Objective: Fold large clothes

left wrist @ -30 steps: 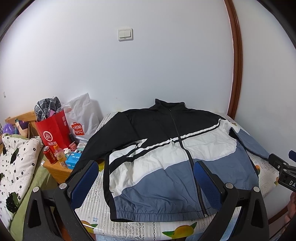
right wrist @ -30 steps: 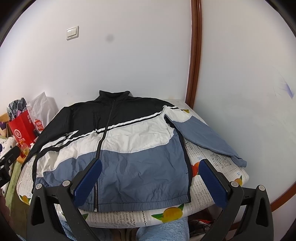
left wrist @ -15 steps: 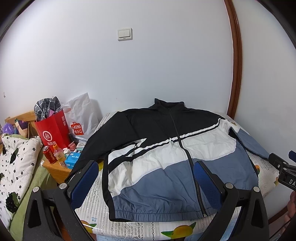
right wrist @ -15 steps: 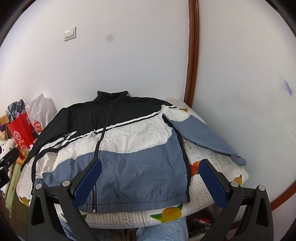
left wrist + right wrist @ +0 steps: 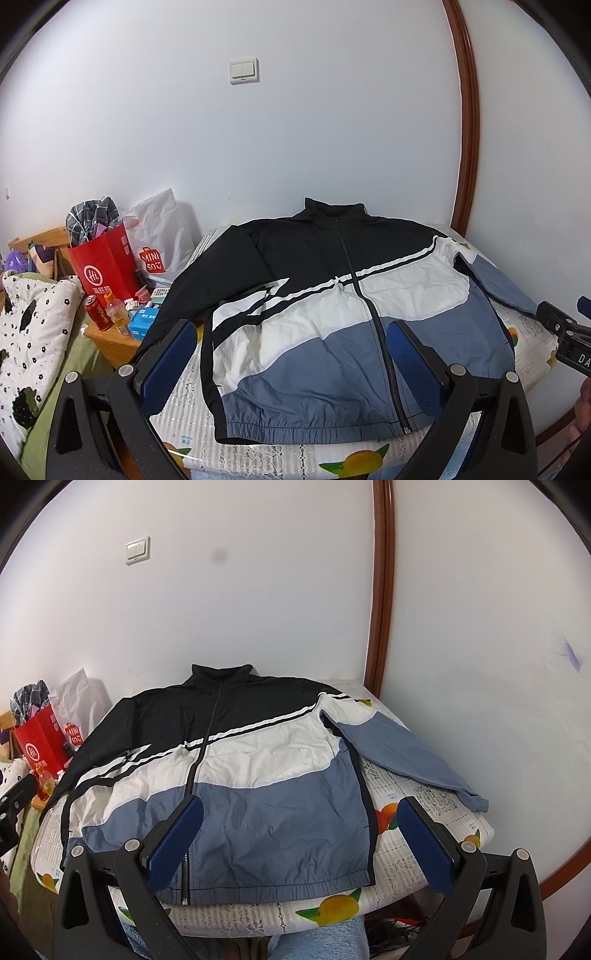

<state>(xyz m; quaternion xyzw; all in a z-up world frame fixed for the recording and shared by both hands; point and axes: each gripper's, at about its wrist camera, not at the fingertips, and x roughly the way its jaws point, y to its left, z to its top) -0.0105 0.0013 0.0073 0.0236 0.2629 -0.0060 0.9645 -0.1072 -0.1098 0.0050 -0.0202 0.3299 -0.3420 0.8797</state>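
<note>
A black, white and blue zip jacket [image 5: 332, 325] lies flat, front up, on a table with a fruit-print cloth [image 5: 192, 391]; it also shows in the right wrist view [image 5: 240, 775]. Its collar points to the wall. Its blue right sleeve [image 5: 402, 757] lies spread toward the table's right edge. Its black left sleeve [image 5: 207, 280] runs along the left edge. My left gripper [image 5: 291, 362] is open and empty above the near hem. My right gripper [image 5: 299, 834] is open and empty above the hem's right part.
A red bag [image 5: 103, 266] and a white bag [image 5: 162, 236] stand on a wooden stand [image 5: 110, 343] at the left, with a can [image 5: 98, 312] and a bottle [image 5: 118, 317]. A spotted quilt [image 5: 33, 332] lies far left. Walls close the back and right.
Both grippers have drifted slightly; the jacket sits a little lower and nearer in both views. The jacket itself has not moved.
</note>
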